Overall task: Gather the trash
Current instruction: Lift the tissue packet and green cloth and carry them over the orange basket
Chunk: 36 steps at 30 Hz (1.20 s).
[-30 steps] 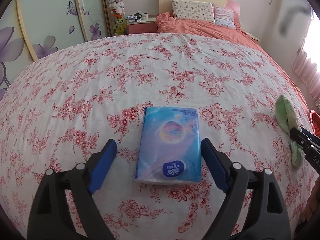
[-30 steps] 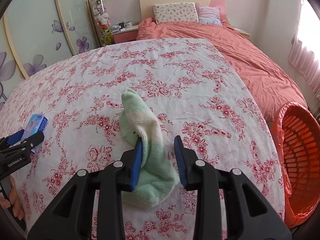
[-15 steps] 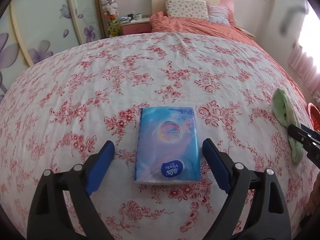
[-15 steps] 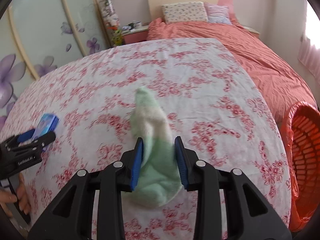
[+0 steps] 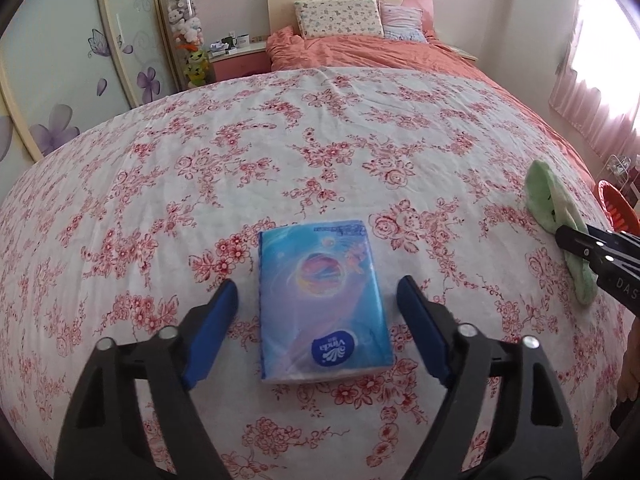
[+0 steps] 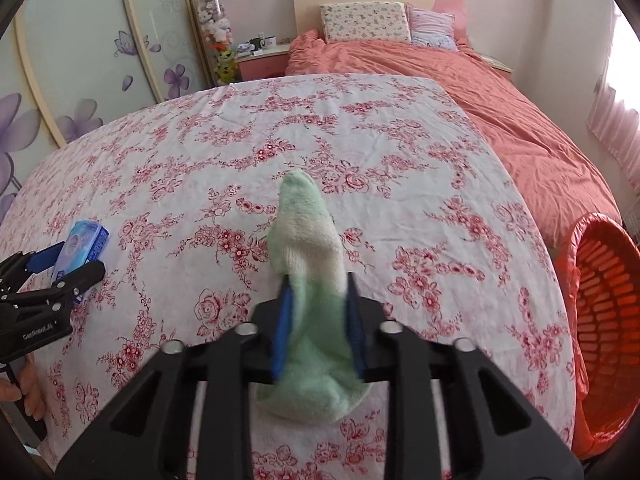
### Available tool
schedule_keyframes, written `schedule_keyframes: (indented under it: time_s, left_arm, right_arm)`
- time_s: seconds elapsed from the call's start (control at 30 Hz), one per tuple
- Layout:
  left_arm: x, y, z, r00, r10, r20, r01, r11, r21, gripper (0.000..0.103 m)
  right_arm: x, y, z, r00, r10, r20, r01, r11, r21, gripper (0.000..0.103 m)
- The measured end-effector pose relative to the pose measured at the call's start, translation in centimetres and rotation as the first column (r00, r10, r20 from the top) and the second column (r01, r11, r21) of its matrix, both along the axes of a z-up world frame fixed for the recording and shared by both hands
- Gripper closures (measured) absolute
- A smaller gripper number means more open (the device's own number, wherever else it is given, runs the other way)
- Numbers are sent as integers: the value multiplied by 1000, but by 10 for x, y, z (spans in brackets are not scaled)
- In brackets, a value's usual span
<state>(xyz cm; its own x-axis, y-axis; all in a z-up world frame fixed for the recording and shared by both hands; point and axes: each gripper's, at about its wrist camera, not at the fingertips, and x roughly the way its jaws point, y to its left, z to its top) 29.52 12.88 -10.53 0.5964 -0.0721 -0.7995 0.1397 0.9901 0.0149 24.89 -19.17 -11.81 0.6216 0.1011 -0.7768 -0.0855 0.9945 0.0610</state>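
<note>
A blue tissue pack (image 5: 324, 300) lies flat on the floral sheet (image 5: 280, 160). My left gripper (image 5: 316, 284) straddles it with its jaws closing, and a gap still shows on each side of the pack. Off to the right a pale green sock (image 6: 308, 240) rests on the sheet, and my right gripper (image 6: 318, 280) is closing on its middle, both blue pads pressing into the cloth. The left wrist view shows the sock (image 5: 548, 196) at the right edge with the right gripper (image 5: 572, 240) on it. From the right wrist view, the tissue pack (image 6: 84, 240) and left gripper (image 6: 80, 258) sit far left.
An orange plastic basket (image 6: 600, 292) stands on the floor past the bed's right edge. A salmon duvet (image 6: 500, 92) and pillows (image 6: 364, 20) cover the far end. A wardrobe with flower decals (image 5: 60, 80) runs along the left. A person's hand (image 6: 28, 376) holds the left tool.
The left jaws have narrowed around the tissue pack. The right jaws have drawn in from beside the sock onto it, pinching its middle. Both tools have stayed roughly where they were.
</note>
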Motion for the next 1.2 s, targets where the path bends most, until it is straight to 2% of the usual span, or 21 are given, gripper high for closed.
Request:
schedule_keyframes:
  time_s: [0.03,0.07,0.33,0.6,0.9,1.2]
  left_arm:
    - [0,-1,1,1000,-10,9,10,1000,2,42]
    - [0,-3,3,1000,-19,17,19,1000,9,52]
    - [-14,-9,15,999,-32,29,31,999,35,52]
    - [-42,-32,63,995,-51,88,50,999,14,52]
    - [-68,-102,117,981,-127,148,135,990,-49,52]
    - [-73,-188,142,956,-219,194,240,966,-92,52]
  right_arm:
    - [-1,1,1,1000,-3,2,3,1000,-9,92]
    - [-2,1,3,1000,-4,5,4,1000,-13,93]
    - [-23,-9,41,996,-7,91,5,1000,27,94]
    - [-49,-33,75,988,-41,148,32,997,66,94]
    - [-83,-91,101,970,-127,209,108,989,104,94]
    - [-108,-167,107,934,-270,236,244,961,130,94]
